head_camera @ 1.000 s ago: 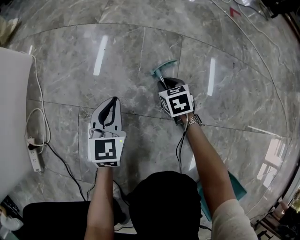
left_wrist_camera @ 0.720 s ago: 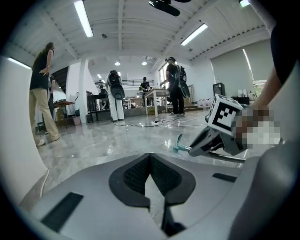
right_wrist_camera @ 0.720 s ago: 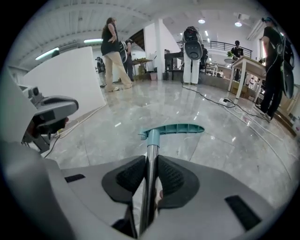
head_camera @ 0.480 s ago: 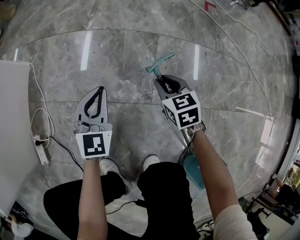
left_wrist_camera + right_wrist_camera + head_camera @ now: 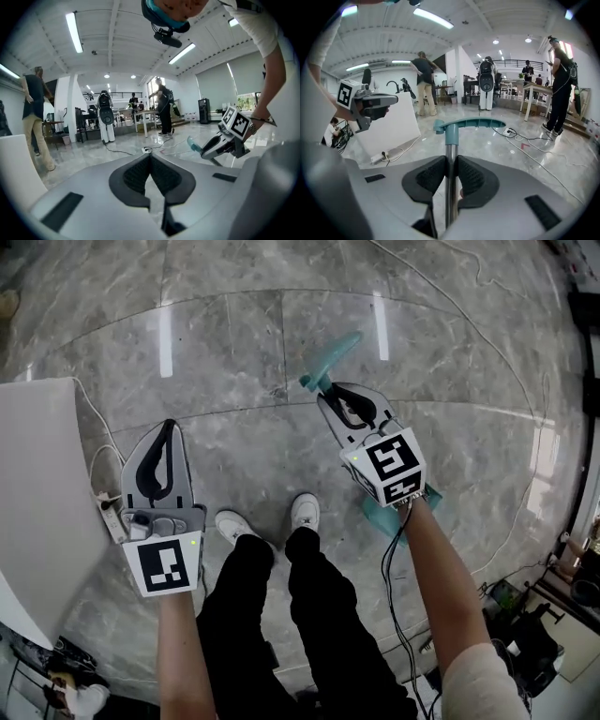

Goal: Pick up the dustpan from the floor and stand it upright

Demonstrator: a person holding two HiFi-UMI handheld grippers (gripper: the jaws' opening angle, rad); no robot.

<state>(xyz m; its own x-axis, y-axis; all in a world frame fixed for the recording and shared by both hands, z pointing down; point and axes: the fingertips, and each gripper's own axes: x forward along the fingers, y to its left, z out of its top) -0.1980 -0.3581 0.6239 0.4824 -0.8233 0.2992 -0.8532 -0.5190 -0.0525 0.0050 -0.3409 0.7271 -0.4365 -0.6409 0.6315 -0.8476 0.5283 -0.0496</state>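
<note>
Right gripper, clamped on the dustpan shaft, has swung it steeper, upper centre of frame; left gripper closed, empty; uprighting likely under way.

Grey, black-padded left claw and right claw carry white black-marked cubes; black trousers, white shoes, pale sleeve.

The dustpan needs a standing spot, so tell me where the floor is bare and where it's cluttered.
Bare floor lies ahead of the shoes, between the left tool and the dustpan handle, and again right of the right tool. Crowded: the white panel, power strip and cable on the left.
</note>
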